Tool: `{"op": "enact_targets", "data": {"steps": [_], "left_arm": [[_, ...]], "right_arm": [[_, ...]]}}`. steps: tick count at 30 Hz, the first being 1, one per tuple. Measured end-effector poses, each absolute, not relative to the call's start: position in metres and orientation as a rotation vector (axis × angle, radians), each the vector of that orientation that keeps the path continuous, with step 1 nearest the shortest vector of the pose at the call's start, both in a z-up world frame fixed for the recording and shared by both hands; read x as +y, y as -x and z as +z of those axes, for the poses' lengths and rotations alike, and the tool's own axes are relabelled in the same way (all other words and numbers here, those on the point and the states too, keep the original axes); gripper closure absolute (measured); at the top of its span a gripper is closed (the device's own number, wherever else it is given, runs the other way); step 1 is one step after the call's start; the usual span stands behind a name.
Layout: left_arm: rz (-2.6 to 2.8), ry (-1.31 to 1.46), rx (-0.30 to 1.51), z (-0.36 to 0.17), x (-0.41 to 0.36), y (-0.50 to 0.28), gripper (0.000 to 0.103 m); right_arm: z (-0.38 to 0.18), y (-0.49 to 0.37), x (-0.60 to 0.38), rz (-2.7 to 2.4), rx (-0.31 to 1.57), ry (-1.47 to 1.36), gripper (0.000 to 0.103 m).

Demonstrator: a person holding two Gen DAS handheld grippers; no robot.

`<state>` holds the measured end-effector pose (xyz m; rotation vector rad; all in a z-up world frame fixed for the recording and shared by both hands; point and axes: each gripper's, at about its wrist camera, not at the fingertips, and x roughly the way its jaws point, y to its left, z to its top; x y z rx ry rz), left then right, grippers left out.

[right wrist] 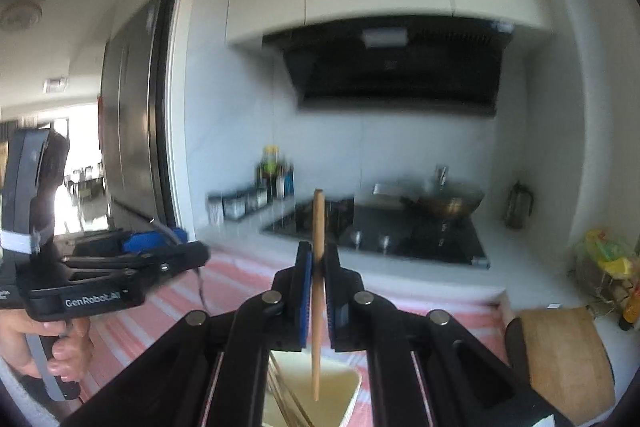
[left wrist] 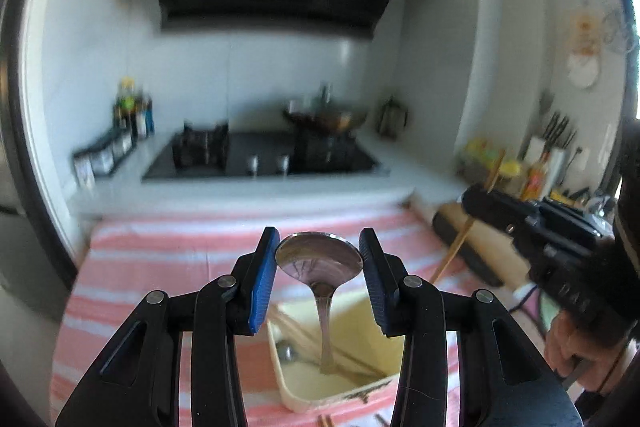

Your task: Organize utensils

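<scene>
- Left tongs (left wrist: 319,259) grasp a spoon (left wrist: 320,259) by its bowl; the handle hangs down into the cream tray (left wrist: 340,383).
- Right tongs (right wrist: 318,275) are clenched on one upright chopstick (right wrist: 317,267), its lower end over the tray (right wrist: 340,387).
- More chopsticks (left wrist: 320,351) and another spoon (left wrist: 285,350) lie in the tray.
- The tray sits on a pink striped cloth (left wrist: 160,267) on the counter (left wrist: 240,195).

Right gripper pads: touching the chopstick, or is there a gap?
Touching. The right wrist view shows both blue pads pressed against the chopstick, no gap either side, held upright above the cream tray.
</scene>
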<state>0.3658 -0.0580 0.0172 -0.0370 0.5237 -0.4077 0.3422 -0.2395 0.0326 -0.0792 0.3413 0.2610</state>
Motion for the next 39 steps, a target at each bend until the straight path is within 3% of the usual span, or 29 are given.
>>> {"op": "enact_targets", "data": {"steps": [5,9,12,17,21,29,32,39], "left_arm": [[-0.413,0.03,0.706,-0.034,-0.063,-0.397,0.061],[-0.422,0.025,0.802,-0.058,-0.069,-0.406,0.06],[-0.426,0.058,0.843,-0.057,-0.061,-0.399,0.053],[-0.422,-0.034,0.821,-0.037,-0.039,-0.363,0.025],[-0.443,-0.118,0.846,-0.056,-0.013,-0.305,0.013],[-0.382,-0.07,0.979,-0.175,0.002,-0.208,0.012],[-0.333,-0.081,0.976,-0.191,-0.003,-0.207,0.012],[-0.238,-0.006,0.946,-0.211,0.005,-0.217,0.012]], "right_arm": [[-0.028,-0.394,-0.229,0.267,0.617,0.13,0.097],[-0.056,-0.406,-0.236,0.278,0.684,0.062,0.096],[-0.052,-0.4,-0.248,0.249,0.658,-0.022,0.073],[-0.01,-0.347,-0.272,0.216,0.519,-0.06,0.052],[-0.015,-0.29,-0.29,0.202,0.502,-0.025,0.043],[-0.172,-0.184,-0.325,0.057,0.788,0.003,0.042],[-0.207,-0.165,-0.335,0.008,0.871,-0.023,0.042],[-0.23,-0.146,-0.338,-0.039,0.92,-0.049,0.042]]}}
